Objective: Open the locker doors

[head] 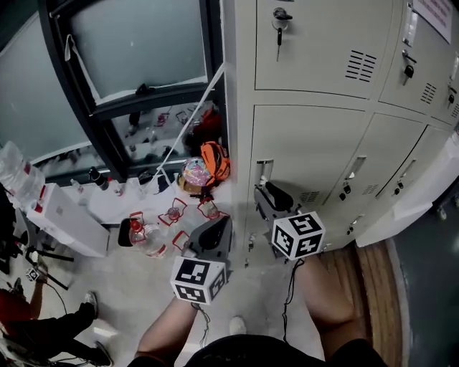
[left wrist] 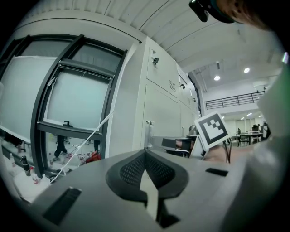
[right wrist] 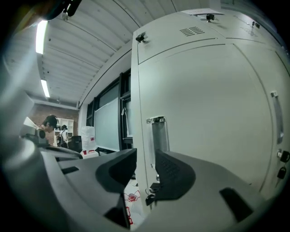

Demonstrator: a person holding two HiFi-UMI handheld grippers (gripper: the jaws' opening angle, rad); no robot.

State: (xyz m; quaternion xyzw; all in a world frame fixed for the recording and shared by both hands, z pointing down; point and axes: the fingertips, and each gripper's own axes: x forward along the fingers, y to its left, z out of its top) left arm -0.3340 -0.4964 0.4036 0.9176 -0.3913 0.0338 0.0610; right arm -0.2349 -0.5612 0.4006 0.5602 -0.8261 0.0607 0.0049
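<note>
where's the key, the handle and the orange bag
key (head: 280, 21), head view, its upper end
handle (right wrist: 159, 135), right gripper view, middle of its recess
orange bag (head: 216, 160), head view, its middle

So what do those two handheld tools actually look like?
Each is dark grey plastic. The left claw and right claw have two blunt fingers with textured black pads. Behind each sits a white cube printed with black square markers, and a thin black cable trails back. The forearms are bare.
</note>
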